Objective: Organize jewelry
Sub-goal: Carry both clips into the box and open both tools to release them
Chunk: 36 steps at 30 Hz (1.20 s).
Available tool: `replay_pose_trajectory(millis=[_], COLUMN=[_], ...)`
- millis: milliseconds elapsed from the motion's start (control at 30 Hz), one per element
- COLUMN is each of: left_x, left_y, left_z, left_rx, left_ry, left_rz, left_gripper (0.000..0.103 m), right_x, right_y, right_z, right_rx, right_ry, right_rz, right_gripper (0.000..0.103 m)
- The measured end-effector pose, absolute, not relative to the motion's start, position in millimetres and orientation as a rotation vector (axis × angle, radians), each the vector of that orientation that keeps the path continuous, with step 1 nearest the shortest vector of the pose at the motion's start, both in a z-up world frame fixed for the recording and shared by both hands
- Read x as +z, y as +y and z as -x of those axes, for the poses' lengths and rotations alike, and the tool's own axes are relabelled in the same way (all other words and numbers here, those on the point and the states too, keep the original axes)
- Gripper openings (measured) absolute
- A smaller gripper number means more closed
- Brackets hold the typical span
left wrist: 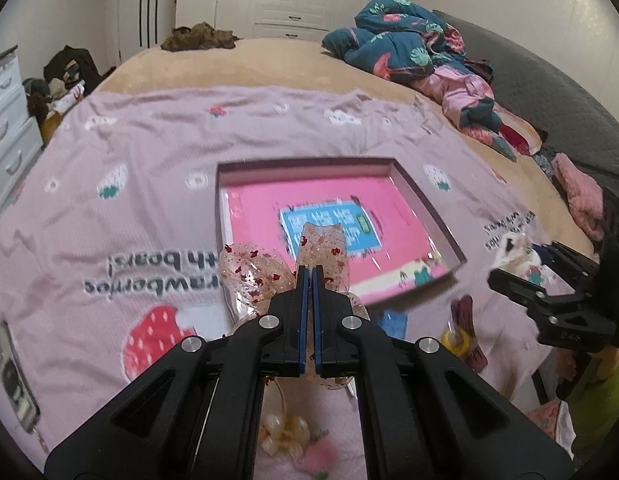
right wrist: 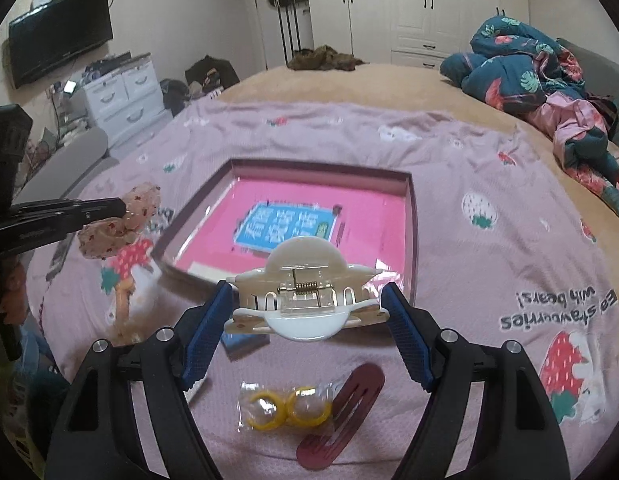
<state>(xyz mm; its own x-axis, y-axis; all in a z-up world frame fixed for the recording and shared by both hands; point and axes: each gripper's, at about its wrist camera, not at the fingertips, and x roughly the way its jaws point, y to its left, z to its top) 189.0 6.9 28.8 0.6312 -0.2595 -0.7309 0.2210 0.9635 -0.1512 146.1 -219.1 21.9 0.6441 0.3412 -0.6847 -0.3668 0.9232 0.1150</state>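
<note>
My left gripper [left wrist: 308, 276] is shut on a sheer pink bow with red sequins [left wrist: 253, 270], held just above the near-left corner of a shallow pink-lined box [left wrist: 421, 200]. In the right wrist view the bow [right wrist: 121, 220] and left gripper [right wrist: 123, 208] hang left of the box [right wrist: 409, 208]. My right gripper [right wrist: 307, 300] is shut on a white hair claw clip [right wrist: 305, 296], held crosswise between the pads, near the box's front edge. On the blanket below lie a bag with two yellow rings [right wrist: 283, 406] and a maroon snap clip [right wrist: 343, 416].
The pink strawberry blanket [left wrist: 149, 152] covers the bed. A pearl flower clip [left wrist: 283, 432] lies under my left gripper. A phone-like device [left wrist: 13, 376] lies at the left. A rumpled teal quilt [right wrist: 529, 68] sits at the far right. White drawers [right wrist: 121, 92] stand left of the bed.
</note>
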Motion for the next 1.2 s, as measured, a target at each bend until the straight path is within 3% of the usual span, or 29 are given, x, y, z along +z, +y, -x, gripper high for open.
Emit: replay_pose_trajectory(millis=[433,900,967,1100,1200], left_x=[20.1,-43.7,-50.8,-54.9,-51.8], left_y=[-25.2,-32.0,-30.5,-24.5,-19.6], left_z=[-248.8,-284.9,-284.0,-278.4,-272.0], left_rx=[-0.278,-0.233,-0.229,-0.22,-0.213], left_ry=[0.868,0.971,0.987,0.998,0.996], left_rz=[0.02,0.006,0.001,-0.004,0.001], left_gripper=[0.0,0.0,0.003,0.032,0.043], right_x=[35.0,-23.6,-36.7,-58.9,-69.1], right_y=[-228.7,-210.1,-206.4,-202.3,-200.8], right_z=[-193.0,-250.1,-256.2,-263.6,-264.3], right_rx=[0.387,0.362,0.354,0.336,0.33], right_ry=[0.744,0.872,0.899,0.954,0.982], right_rz=[0.025,0.028,0.032,0.023,0.015], right_gripper=[0.075,0.075,0.075,0.075,0.075])
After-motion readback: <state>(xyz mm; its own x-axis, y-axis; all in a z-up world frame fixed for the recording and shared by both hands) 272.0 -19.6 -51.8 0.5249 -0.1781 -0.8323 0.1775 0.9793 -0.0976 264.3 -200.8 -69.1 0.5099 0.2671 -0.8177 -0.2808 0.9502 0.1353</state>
